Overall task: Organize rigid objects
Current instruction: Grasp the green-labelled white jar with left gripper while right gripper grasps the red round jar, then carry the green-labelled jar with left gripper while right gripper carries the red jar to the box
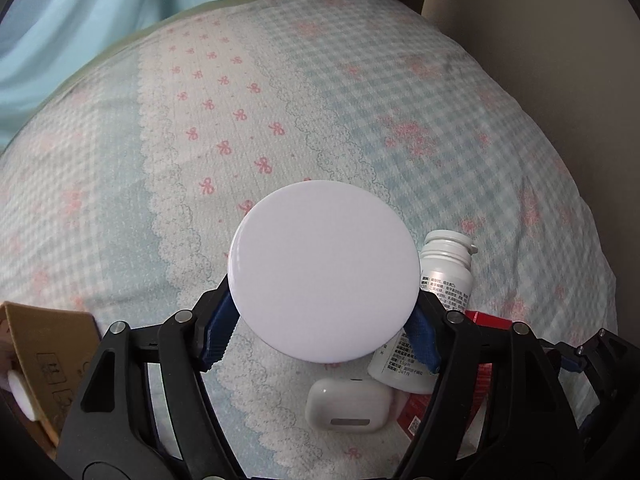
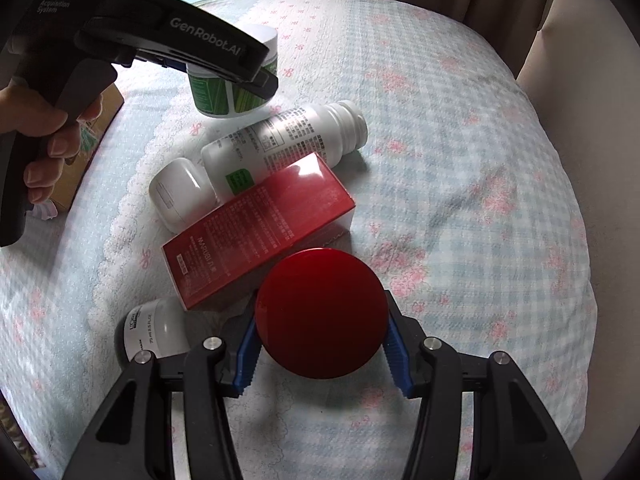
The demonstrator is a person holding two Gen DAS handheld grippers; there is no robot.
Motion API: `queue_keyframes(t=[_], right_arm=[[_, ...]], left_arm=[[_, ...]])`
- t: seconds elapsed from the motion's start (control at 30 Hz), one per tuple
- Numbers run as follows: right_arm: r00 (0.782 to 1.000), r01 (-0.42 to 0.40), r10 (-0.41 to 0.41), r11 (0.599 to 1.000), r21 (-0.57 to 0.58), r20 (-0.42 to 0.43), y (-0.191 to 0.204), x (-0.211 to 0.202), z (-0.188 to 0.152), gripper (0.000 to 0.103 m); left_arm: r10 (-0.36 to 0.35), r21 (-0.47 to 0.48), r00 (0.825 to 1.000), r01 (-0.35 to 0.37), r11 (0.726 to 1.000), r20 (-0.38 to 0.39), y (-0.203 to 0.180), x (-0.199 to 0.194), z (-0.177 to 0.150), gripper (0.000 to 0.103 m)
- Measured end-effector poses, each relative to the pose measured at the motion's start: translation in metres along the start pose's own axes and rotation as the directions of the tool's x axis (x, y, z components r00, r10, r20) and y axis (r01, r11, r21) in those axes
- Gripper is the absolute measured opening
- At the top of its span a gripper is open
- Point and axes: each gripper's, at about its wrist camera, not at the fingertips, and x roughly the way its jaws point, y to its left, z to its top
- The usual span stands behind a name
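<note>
The black body of the left gripper (image 2: pixel 240 76), seen from the right wrist camera, reads "GenRobot.AI" along its side and "Data Acquisition System" near the handle. Its blue pads pinch a green-labelled jar (image 2: pixel 224 92) with a white lid (image 1: pixel 324 270), held upright above the bedspread (image 2: pixel 460 160); from the left wrist camera only that round lid faces the lens. The jar's label print is too small to read.

The right gripper (image 2: pixel 322 344) is pressed onto a round glossy red lid (image 2: pixel 320 314), one blue pad on each side; what is beneath the lid is hidden.

A red box (image 2: pixel 260 232) lies flat just beyond the red lid, marked "MARUBI" with dense small print, its long axis running from near left to far right. Behind it a white bottle (image 2: pixel 284 144) lies on its side along the same diagonal, its open neck pointing right and far; it carries Chinese text and a green patch. A white earbud case (image 2: pixel 180 194) rests against the bottle's base, at the box's left. Near left, a small white-and-black container (image 2: pixel 154 330) shows "75 ml 2.5 FL.OZ" — its brand is partly cut off.

A cardboard box (image 1: pixel 44 352) sits at the left edge of the bed.
</note>
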Motion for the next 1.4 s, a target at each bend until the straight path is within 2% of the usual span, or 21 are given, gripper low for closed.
queue_keyframes(t=[0.13,0.33,0.6,0.73,1.07,1.23,1.4], right_arm=[[1.000,0.005,-0.005,1.000,0.004,0.030,-0.003,-0.026,0.004,0.050],[0.997,-0.009,0.008,1.000,0.012,0.081,-0.006,-0.079,0.014,0.050],[0.989,-0.036,0.042,0.998,-0.043,0.143,0.005,-0.144,0.021,0.050],[0.985,-0.054,0.065,0.996,-0.070,0.162,0.013,-0.171,0.026,0.050],[0.954,-0.121,0.151,0.984,-0.129,0.259,0.060,-0.245,0.079,0.050],[0.942,-0.154,0.189,0.978,-0.143,0.276,0.102,-0.266,0.110,0.050],[0.938,-0.171,0.212,0.971,-0.164,0.276,0.158,-0.270,0.135,0.050]], left_arm=[[0.003,-0.038,1.000,-0.002,0.999,0.026,0.004,-0.034,0.001,0.069],[0.010,-0.094,0.995,-0.001,0.996,0.096,0.008,-0.105,-0.003,0.068],[0.019,-0.196,0.984,0.016,0.981,0.175,0.017,-0.182,-0.022,0.068],[0.048,-0.235,0.977,0.002,0.972,0.210,0.025,-0.231,-0.031,0.068],[0.137,-0.344,0.946,-0.029,0.938,0.294,0.088,-0.349,-0.064,0.068],[0.170,-0.379,0.938,-0.045,0.924,0.303,0.135,-0.384,-0.089,0.068],[0.175,-0.398,0.941,-0.048,0.916,0.289,0.192,-0.400,-0.118,0.068]])
